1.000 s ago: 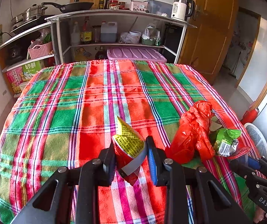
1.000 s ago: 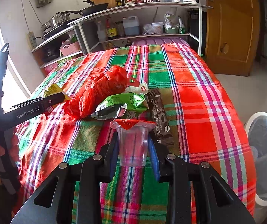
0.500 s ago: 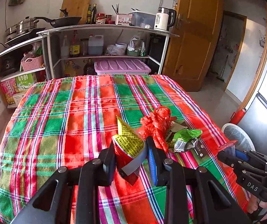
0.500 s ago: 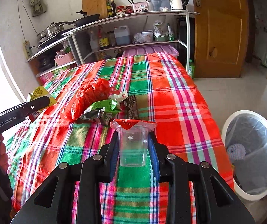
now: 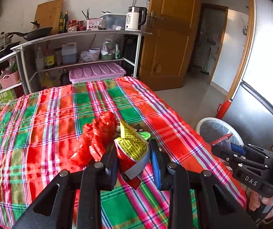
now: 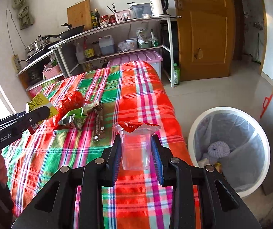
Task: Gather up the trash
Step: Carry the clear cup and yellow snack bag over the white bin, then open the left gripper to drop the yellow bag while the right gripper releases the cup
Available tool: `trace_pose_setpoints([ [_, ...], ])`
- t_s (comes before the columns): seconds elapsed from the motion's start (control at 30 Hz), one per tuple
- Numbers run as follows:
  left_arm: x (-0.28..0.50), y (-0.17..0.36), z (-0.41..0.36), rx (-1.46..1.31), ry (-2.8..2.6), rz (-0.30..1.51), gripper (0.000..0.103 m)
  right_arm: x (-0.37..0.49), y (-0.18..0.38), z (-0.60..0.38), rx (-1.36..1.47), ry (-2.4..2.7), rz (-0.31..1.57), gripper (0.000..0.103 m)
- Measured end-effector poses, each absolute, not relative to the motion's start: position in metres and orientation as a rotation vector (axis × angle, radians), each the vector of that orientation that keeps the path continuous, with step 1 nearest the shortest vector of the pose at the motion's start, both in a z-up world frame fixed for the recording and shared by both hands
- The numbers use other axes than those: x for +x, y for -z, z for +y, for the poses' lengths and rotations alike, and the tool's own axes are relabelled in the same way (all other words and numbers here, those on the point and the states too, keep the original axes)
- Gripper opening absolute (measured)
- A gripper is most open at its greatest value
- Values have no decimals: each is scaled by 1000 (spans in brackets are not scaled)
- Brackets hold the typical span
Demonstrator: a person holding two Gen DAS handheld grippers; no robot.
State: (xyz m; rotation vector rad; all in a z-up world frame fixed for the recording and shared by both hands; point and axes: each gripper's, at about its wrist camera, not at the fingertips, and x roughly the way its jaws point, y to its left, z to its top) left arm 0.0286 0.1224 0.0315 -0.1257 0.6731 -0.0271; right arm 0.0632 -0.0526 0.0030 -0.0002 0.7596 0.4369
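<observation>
My left gripper (image 5: 133,158) is shut on a yellow and red snack wrapper (image 5: 131,148) and holds it above the plaid table; it also shows in the right wrist view (image 6: 39,112). My right gripper (image 6: 136,152) is shut on a clear plastic cup (image 6: 136,148) with a red peel lid, near the table's right edge. On the cloth lie a red plastic bag (image 5: 96,137), a green wrapper (image 6: 75,117) and a brown coffee sachet (image 6: 98,125). A white bin (image 6: 230,150) with a liner stands on the floor right of the table.
The table wears a red and green plaid cloth (image 5: 41,118). Behind it stand metal shelves (image 5: 79,47) with bottles, pans and a kettle, and a pink storage box (image 5: 96,72). A wooden door (image 5: 170,38) and a grey fridge (image 5: 266,76) are at the right.
Both grippers have swung to the right with their loads. The bin has come further into the right wrist view, and the right gripper now sits over the table's right edge.
</observation>
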Motion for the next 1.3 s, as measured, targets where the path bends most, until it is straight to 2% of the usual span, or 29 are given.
trace_pose_setpoints([
  [0.77,97,-16,-63,-15,374,759,33,84,7,-217,86,-130,791,31],
  [1.27,133,18,-103,9,389,881,34,122,55,-250,59,-71,935,32],
  [1.3,133,19,-103,8,390,887,36,124,56,-250,58,-70,939,32],
])
